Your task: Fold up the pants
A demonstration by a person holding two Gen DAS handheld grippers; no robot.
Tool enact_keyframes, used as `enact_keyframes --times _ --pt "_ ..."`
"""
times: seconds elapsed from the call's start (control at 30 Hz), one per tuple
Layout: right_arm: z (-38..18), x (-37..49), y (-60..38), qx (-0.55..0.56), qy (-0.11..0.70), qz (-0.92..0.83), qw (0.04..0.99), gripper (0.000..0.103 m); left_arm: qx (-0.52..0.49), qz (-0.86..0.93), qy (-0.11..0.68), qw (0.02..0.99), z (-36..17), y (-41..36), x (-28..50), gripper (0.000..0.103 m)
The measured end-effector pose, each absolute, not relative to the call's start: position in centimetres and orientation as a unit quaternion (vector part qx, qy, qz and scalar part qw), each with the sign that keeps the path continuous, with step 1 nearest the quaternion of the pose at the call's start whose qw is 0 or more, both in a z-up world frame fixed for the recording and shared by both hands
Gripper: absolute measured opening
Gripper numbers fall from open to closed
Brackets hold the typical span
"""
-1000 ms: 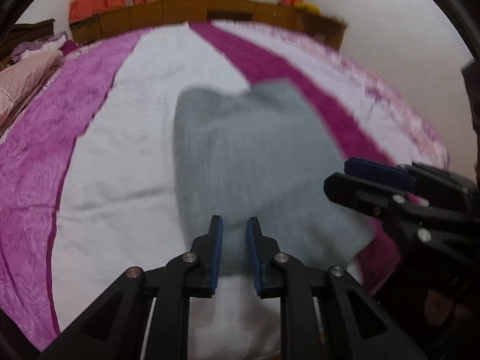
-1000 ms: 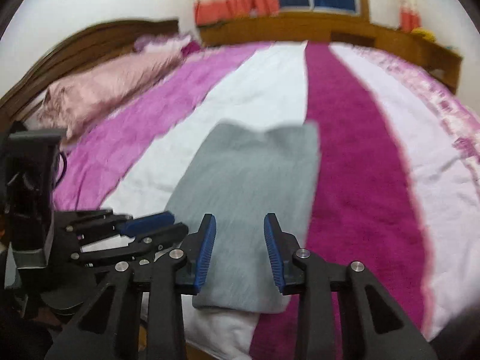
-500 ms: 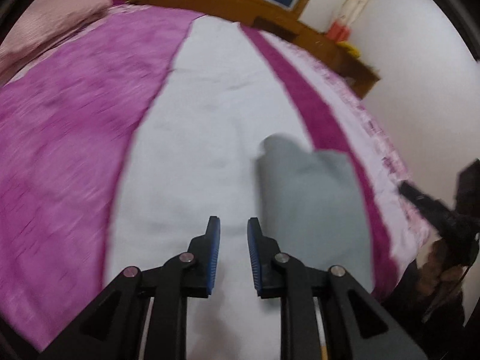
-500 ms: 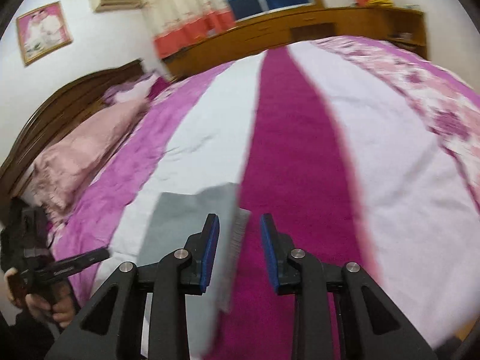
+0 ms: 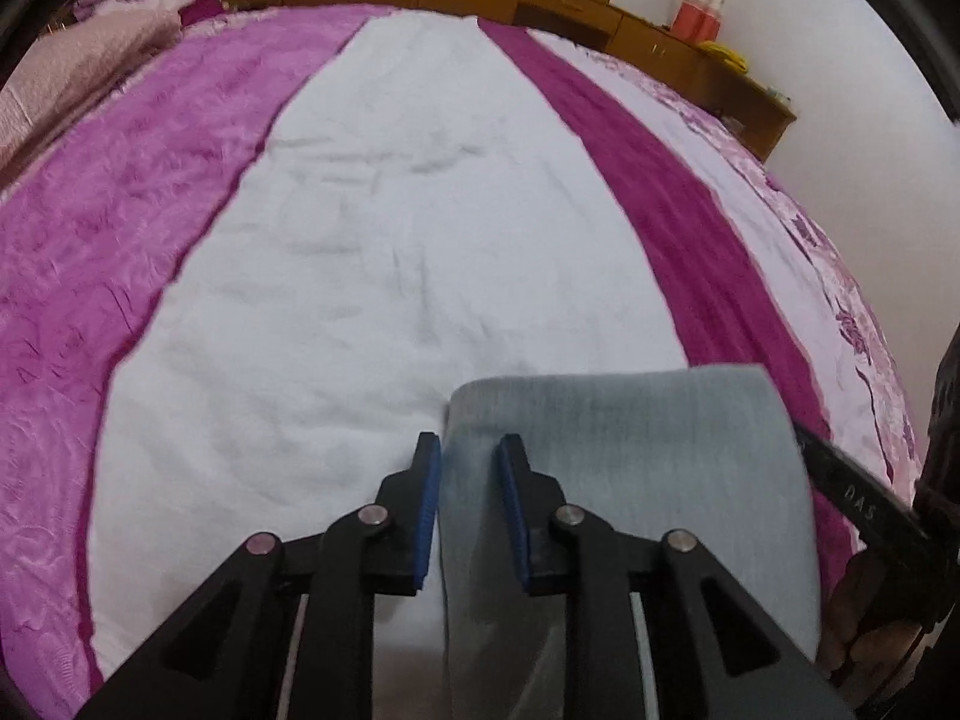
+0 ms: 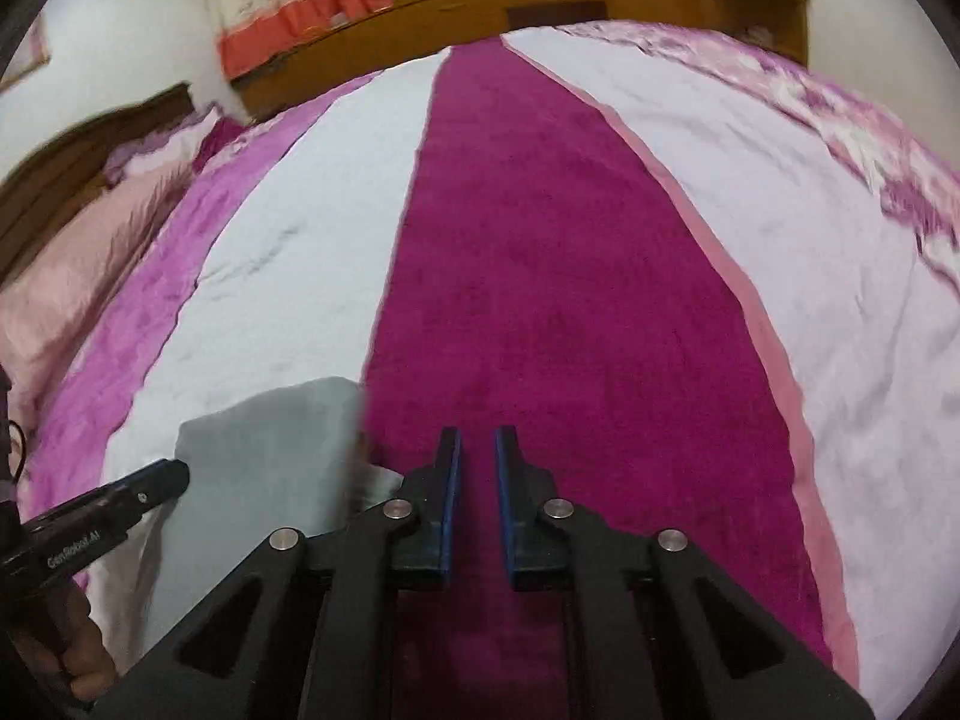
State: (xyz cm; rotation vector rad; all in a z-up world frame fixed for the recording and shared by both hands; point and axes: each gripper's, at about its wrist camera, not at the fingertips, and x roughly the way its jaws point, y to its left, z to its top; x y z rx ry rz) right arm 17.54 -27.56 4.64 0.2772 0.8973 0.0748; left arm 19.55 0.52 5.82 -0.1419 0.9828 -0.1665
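**Most of the folding appears done; only tidying may remain**

One compact grey rectangle is all that is seen of the pants (image 5: 630,468). They lie flat on the bedspread (image 5: 390,240), near the bed's front edge, mostly on the white stripe with the right-hand side reaching the dark magenta stripe. In the left wrist view the far edge is straight and the far left corner is rounded, as a fold would be. No loose leg or trailing waistband is seen, though the near end of the bundle is hidden behind the gripper fingers and by the frame edge.

The left gripper (image 5: 468,510) is held over the left edge of the pants. Its jaws stand a little apart, and grey cloth is seen through the gap, but whether the pads press on it or merely hover above it cannot be told from this view.

The right gripper (image 6: 477,504) is pointed at the bare magenta stripe, just to the right of the pants. Its jaws are drawn nearly together with nothing between them. In the right wrist view the pants (image 6: 270,450) appear at lower left, with the tip of the other gripper touching or just over their left edge.

By judgement, the main folds are complete and the task is close to its end. What may be left is a last halving of the bundle, if a smaller packet is wanted, or a smoothing and squaring of its edges.
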Motion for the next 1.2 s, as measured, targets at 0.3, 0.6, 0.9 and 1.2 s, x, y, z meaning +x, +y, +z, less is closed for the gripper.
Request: enact_keyframes --times 0.3,0.6,0.9,1.2 --pt "7.5 17.7 -21.7 0.049 0.393 0.157 0.905 0.004 -0.035 -0.121 0.457 0.881 6.5 -1.2 21.9 0.019" --pt "5.3 21.8 -26.5 0.128 0.474 0.044 0.870 0.000 -0.079 -0.049 0.483 0.871 5.8 1.4 23.9 0.017" --pt "9.9 14.4 -24.2 0.085 0.420 0.141 0.893 0.000 -0.070 -0.137 0.488 0.859 7.7 1.3 17.5 0.017" --pt "8.2 5.5 -22.9 0.092 0.449 0.184 0.869 0.000 -0.124 -0.199 0.507 0.829 6.8 4.3 8.9 0.016"
